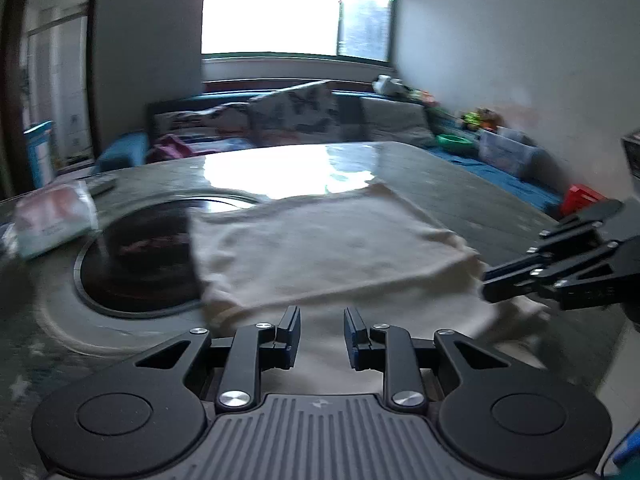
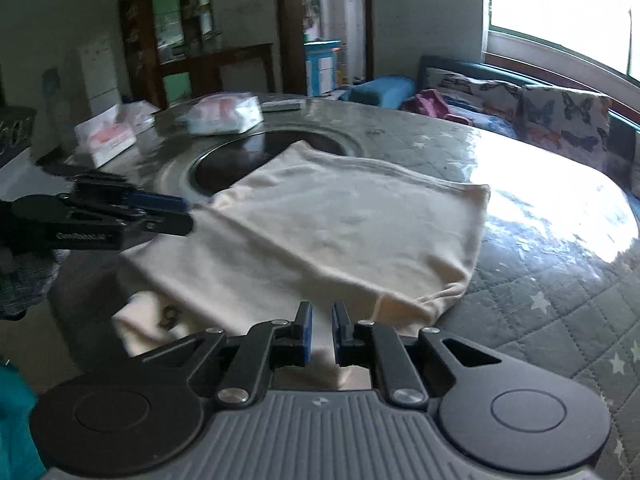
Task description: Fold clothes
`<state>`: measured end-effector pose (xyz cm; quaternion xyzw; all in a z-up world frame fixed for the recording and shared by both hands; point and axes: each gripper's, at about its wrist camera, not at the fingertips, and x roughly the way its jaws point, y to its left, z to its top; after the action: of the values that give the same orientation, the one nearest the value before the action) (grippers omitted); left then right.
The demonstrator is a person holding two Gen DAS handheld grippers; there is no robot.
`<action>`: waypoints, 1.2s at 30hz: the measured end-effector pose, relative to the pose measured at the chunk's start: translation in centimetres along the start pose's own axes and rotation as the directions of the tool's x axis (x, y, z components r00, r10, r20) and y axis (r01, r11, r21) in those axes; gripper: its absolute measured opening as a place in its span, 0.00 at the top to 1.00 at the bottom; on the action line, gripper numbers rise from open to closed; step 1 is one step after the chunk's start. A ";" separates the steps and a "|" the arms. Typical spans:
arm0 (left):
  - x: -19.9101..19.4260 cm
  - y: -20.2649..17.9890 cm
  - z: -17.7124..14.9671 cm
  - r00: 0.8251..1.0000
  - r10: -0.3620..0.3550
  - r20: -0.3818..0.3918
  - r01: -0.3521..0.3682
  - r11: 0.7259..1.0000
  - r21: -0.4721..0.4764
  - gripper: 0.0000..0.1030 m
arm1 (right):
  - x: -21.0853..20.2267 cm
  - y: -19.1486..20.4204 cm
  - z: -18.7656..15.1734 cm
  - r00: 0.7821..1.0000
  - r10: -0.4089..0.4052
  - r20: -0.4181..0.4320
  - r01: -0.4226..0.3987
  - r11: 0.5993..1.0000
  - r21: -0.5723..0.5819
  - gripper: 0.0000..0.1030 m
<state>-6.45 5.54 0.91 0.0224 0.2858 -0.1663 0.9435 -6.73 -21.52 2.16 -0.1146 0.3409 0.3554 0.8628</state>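
A cream garment point(image 1: 332, 252) lies folded over on the round table, its top layer flat and its lower layer hanging toward the near edge. It also shows in the right wrist view point(image 2: 340, 240). My left gripper point(image 1: 322, 334) is open just above the garment's near edge, nothing between its fingers. My right gripper point(image 2: 320, 330) has its jaws a small gap apart over the garment's near fold, with cloth showing in the gap. The right gripper shows in the left wrist view point(image 1: 492, 286) at the garment's right corner. The left gripper shows in the right wrist view point(image 2: 182, 212) at the left corner.
The table point(image 1: 460, 184) has a quilted star cover and a dark round inset point(image 1: 136, 256) partly under the garment. A tissue pack point(image 2: 224, 114) and boxes point(image 2: 106, 138) sit at the far side. A sofa with cushions point(image 1: 304, 112) stands behind, under a bright window.
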 end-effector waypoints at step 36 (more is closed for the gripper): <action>-2.9 -4.0 -5.0 0.997 -0.061 -0.046 0.074 0.921 0.383 0.70 | -2.6 0.9 -2.3 0.997 -0.060 -0.042 0.058 0.997 -0.060 0.68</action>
<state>-12.67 3.27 -1.46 0.2000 0.2640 -0.2510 0.9096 -9.87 -23.24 2.28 -0.1577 0.3453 0.3372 0.8615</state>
